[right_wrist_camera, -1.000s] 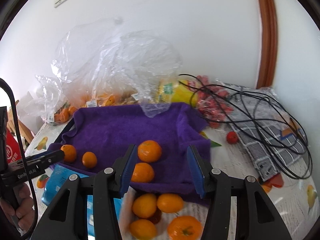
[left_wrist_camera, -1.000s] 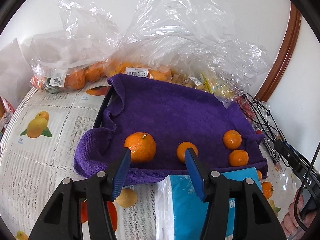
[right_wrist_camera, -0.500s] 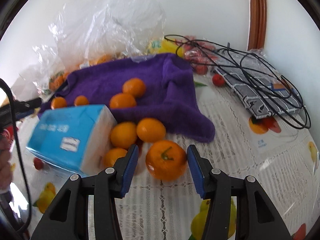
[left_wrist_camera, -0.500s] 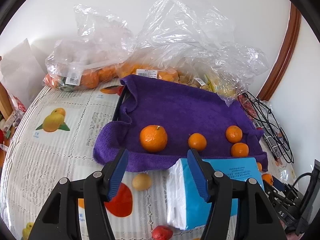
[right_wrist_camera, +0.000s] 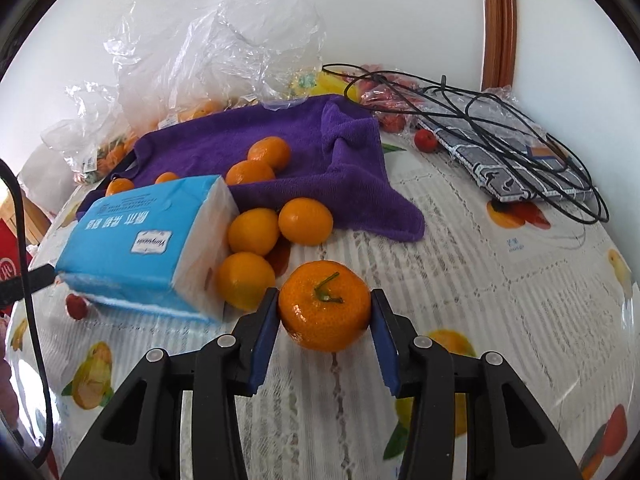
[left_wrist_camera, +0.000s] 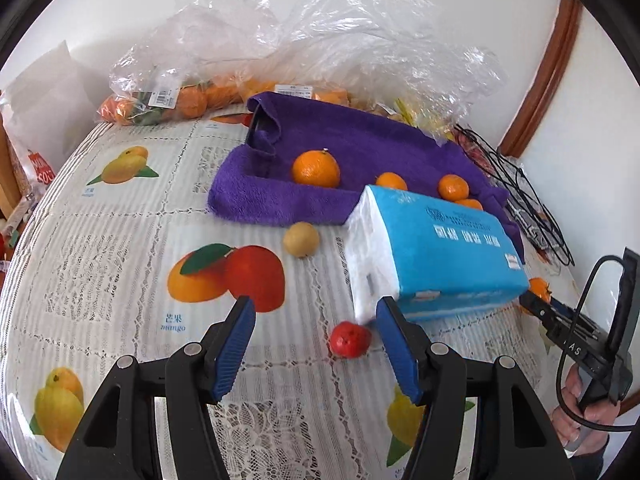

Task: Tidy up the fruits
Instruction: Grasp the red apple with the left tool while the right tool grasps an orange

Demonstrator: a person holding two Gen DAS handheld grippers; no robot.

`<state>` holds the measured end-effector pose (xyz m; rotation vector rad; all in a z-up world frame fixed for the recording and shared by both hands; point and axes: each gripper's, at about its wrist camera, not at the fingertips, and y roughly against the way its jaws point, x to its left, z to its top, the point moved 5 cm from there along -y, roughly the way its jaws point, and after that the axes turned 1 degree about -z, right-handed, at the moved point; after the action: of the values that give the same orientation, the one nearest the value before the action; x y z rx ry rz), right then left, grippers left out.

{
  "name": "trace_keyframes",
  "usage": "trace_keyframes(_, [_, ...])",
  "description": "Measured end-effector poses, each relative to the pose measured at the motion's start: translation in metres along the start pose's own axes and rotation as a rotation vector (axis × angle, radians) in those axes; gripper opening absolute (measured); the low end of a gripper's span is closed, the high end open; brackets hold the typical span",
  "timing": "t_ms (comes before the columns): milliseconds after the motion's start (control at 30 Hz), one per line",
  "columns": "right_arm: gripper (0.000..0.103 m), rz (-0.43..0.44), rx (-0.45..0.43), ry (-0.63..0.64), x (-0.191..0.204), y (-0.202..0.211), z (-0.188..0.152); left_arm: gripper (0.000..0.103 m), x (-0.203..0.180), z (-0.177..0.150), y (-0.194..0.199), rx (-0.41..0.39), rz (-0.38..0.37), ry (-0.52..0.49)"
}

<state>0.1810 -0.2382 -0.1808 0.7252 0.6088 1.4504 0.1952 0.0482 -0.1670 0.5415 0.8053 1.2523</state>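
- Both blue fingers [right_wrist_camera: 266, 336] of the right gripper [right_wrist_camera: 325, 334] press on the sides of a large orange [right_wrist_camera: 325, 305], so this gripper is closed on the fruit; the green stem of the orange points up.
- Whether the orange touches the tablecloth [right_wrist_camera: 500, 320] or is just above it, I cannot tell.
- At 10 o'clock from the held orange, three smaller oranges [right_wrist_camera: 253, 231] lie together between the blue tissue pack [right_wrist_camera: 148, 240] and the edge of the purple towel [right_wrist_camera: 320, 148].
- Two more oranges [right_wrist_camera: 269, 153] rest on the towel, at 11 o'clock from the gripper.
- Fingers of the left gripper [left_wrist_camera: 316, 344] are wide apart and hold nothing.
- Between them, slightly to the right, a small red fruit [left_wrist_camera: 350, 339] lies on the tablecloth, just beside the near corner of the tissue pack [left_wrist_camera: 436, 256].
- At 12 o'clock from the left gripper, a small yellowish fruit [left_wrist_camera: 301, 239] sits close to the towel's near edge, and behind it a big orange [left_wrist_camera: 316, 169] lies on the towel [left_wrist_camera: 360, 140].
- Clear plastic bags [left_wrist_camera: 320, 48] with more fruit stand behind the towel, along the wall.
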Motion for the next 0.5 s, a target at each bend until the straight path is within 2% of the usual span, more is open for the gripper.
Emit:
trace_keyframes(167, [0.044,-0.008,0.017,0.025,0.003,0.010,-0.011,0.060,-0.014,-0.012,-0.011,0.035,-0.026,-0.035])
trace_keyframes(267, [0.044,-0.020,0.019,0.042,0.004,0.016,-0.017,0.046,-0.016,-0.015,-0.015,0.038,-0.015,-0.051])
trace_keyframes(433, [0.044,-0.038,0.018,0.051,0.005,0.020,-0.025,0.042,-0.019,-0.020,-0.020,0.043,-0.030,-0.071])
trace_keyframes(500, [0.044,-0.024,0.025,0.046,0.007,0.019,-0.028,0.033,-0.022,-0.021,-0.021,0.035,-0.025,-0.096])
